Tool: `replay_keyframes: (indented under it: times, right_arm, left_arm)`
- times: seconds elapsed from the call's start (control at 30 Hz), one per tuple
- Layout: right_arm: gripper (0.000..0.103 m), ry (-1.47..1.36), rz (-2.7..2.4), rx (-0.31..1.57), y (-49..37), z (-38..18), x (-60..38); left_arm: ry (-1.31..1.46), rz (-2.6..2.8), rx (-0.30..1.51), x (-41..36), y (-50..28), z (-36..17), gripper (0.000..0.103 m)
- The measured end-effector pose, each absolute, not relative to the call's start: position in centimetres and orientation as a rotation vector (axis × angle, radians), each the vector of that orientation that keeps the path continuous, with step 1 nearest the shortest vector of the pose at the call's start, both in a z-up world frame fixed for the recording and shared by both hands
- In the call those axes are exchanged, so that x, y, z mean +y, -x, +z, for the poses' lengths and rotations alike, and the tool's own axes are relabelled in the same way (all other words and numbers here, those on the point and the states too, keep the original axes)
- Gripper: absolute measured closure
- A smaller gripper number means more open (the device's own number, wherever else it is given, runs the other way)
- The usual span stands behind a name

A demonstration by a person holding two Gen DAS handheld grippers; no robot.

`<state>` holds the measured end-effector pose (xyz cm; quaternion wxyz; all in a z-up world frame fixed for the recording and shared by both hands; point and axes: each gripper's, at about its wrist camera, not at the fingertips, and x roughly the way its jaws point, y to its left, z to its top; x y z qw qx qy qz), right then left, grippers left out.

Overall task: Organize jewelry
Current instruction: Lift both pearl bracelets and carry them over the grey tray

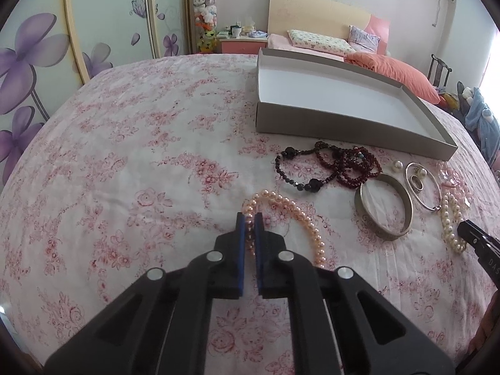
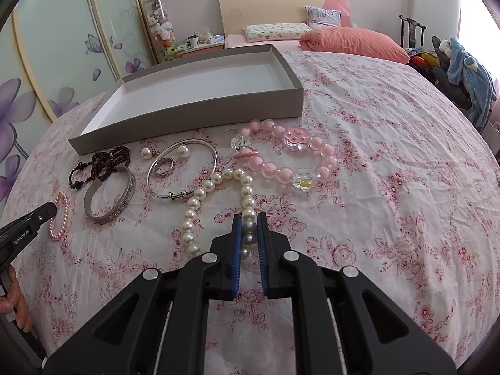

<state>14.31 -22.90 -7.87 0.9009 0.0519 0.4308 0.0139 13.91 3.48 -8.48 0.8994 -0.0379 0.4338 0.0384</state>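
**Both claws closed on strands of pearls**

Left wrist view: the left gripper (image 1: 250,218) is closed on the pink pearl bracelet (image 1: 300,215) — its blue pads (image 1: 240,237) press on the beads from both sides, and the rest of the loop lies on the floral bedsheet (image 1: 125,156) just to the right of the claw. Ahead of the claw and a little right lie a black bead bracelet (image 1: 297,168) and dark red beads (image 1: 353,162), touching each other. Further right are a wide silver bangle (image 1: 384,209), a thin silver bangle (image 1: 422,187) with a ring (image 1: 417,183) inside it, and the white pearl necklace (image 1: 451,222). The grey box (image 1: 343,118) stands beyond the jewelry, open and with a white floor. At the right edge the tip of the right gripper (image 1: 465,229) is at the white pearls.

Right wrist view: the right gripper (image 2: 250,218) is closed on the white pearl necklace (image 2: 200,193) — some beads sit between its pads, and the strand curves away ahead and to the left of the claw. Ahead, slightly right, lies a pink bead bracelet (image 2: 281,156) with clear charms. To the left are the thin silver bangle (image 2: 184,168), the wide silver bangle (image 2: 109,197) and the dark beads. Far left, the left gripper (image 2: 51,211) touches the pink pearl bracelet (image 2: 61,218). The grey box (image 2: 187,109) is ahead, beyond all pieces.
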Motion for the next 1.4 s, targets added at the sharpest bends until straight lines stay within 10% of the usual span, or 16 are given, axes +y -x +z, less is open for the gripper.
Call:
replay_keyframes:
  times: [1.4]
  right_arm:
    - [0.093, -0.142, 0.191, 0.533, -11.1, 0.0, -21.6]
  left_arm:
    - [0.063, -0.066, 0.570, 0.8, -9.9, -0.5, 0.097]
